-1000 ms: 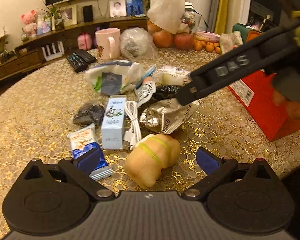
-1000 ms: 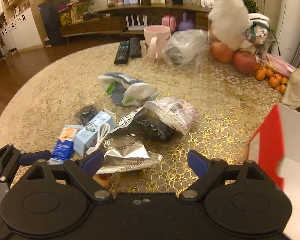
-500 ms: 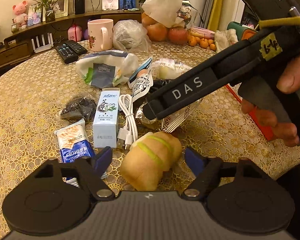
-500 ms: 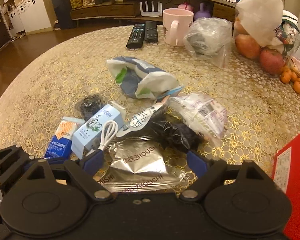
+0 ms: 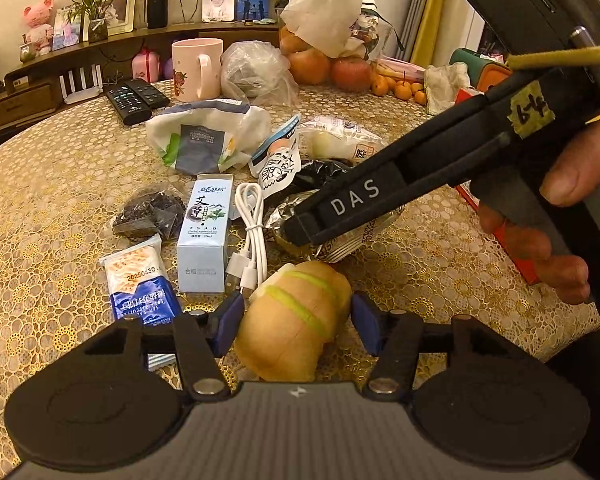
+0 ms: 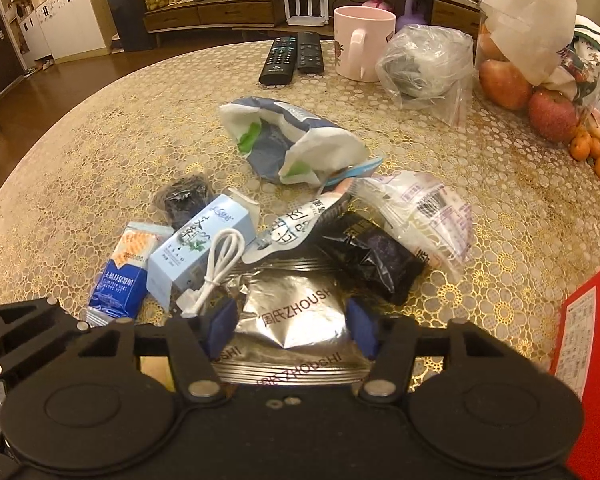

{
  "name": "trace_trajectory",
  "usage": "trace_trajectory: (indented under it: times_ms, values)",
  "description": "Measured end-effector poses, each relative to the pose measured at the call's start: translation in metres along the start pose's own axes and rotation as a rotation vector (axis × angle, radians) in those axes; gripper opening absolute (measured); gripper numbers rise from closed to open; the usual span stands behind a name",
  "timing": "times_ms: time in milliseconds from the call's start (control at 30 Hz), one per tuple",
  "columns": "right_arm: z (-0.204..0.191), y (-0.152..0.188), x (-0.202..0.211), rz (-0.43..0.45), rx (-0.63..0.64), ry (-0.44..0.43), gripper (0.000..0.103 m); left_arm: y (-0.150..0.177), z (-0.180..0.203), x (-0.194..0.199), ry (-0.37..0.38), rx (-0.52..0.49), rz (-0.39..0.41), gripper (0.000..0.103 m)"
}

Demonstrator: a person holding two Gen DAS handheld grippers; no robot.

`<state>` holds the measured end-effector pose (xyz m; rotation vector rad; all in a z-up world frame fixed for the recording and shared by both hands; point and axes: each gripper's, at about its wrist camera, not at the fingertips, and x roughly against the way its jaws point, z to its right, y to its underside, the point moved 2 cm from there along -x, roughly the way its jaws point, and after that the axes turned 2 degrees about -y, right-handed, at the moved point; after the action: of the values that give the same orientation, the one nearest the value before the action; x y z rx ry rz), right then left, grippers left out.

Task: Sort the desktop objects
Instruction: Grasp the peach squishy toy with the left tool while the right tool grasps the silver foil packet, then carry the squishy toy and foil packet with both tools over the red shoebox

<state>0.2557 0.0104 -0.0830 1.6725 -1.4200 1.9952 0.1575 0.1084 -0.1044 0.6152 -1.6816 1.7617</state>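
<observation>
Spreading across a gold lace tablecloth point(image 5: 52, 216), a heap of small packets and odds and ends lies between two handheld grippers. At far left a blue-and-white cracker packet point(image 5: 138, 280) lies flat, with a dark tea sachet point(image 5: 150, 214) just behind it. Beside them rests a pale blue essential-oil box point(image 5: 206, 232), and touching its right side is a coiled white USB cable point(image 5: 250, 236). The left gripper point(image 5: 296, 324) sits low over the near edge of the heap, its blue pads apart and flanking a lump of ginger point(image 5: 296, 320) banded in green; the left pad looks close against it, the right just clear. Right of the cable, the right gripper point(image 6: 290, 326) is also open, its pads either side of a silver foil snack packet point(image 6: 296, 320) that lies flat on the cloth. A black packet point(image 6: 370, 256) overlaps the foil's far corner. Farther back stand a pink mug point(image 5: 196, 68) and two remotes point(image 5: 134, 98). At far right lies a red box point(image 6: 592, 344).
</observation>
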Motion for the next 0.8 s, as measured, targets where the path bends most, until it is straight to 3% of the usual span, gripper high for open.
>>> trace_trajectory:
  times_ms: [333, 800]
  values:
    - [-0.001, 0.007, 0.015, 0.022, 0.002, 0.03, 0.047, 0.002, 0.005, 0.008, -0.017, -0.001, 0.006, 0.053]
    - [0.008, 0.025, 0.065, 0.067, -0.015, 0.051, 0.045, 0.004, 0.021, 0.032, -0.036, 0.009, 0.011, 0.052]
